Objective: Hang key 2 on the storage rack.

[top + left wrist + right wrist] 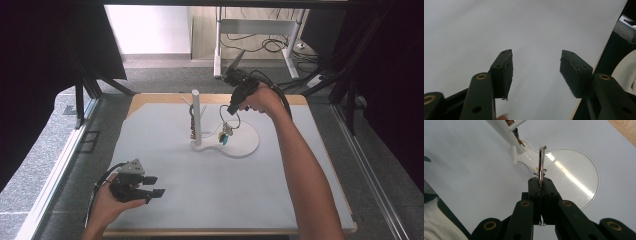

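Observation:
A white stand has an upright post (196, 115) and a flat round base (245, 142) at the table's middle back. My right gripper (231, 111) hangs above the base, shut on a metal key ring (230, 119). A small blue and yellow charm (225, 136) dangles from the ring just over the base. In the right gripper view the ring (540, 162) stands edge-on out of the shut gripper (541, 183), with the post (504, 132) to the upper left. A brownish item (191, 125) hangs on the post's left side. My left gripper (156, 186) (536, 72) is open and holds nothing, near the front left.
The white table top (200, 190) has a wooden rim, and its front edge (225, 231) lies close to the left hand. Short pegs (515, 157) stick out of the post. Black curtains and metal frame legs flank the table; a desk with cables stands beyond it.

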The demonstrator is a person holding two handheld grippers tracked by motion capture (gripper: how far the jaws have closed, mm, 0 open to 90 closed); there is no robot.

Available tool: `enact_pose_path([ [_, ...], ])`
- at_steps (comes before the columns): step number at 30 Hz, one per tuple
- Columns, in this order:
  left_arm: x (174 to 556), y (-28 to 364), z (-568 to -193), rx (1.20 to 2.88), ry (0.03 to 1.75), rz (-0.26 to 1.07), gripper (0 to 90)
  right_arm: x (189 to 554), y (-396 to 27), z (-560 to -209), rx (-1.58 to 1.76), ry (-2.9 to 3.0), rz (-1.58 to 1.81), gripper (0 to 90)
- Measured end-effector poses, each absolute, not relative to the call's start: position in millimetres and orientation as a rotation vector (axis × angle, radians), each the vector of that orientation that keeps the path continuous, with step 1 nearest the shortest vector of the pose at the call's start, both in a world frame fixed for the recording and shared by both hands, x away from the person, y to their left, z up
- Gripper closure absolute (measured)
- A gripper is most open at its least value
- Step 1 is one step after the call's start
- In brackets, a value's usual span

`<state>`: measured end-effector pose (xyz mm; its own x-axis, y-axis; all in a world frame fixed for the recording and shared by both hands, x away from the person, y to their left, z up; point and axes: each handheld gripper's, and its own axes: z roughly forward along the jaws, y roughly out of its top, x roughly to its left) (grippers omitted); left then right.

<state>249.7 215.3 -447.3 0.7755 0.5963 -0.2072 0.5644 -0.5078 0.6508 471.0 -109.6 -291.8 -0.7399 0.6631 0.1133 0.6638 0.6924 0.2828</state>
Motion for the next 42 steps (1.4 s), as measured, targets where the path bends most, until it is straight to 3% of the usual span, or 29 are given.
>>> enact_pose_path([
  [42,248.5,212.5,-446.0,2.228,0.822,0.047,44.4,505.4,-78.6,-308.1,-1.151,-2.895,-0.482,87.6],
])
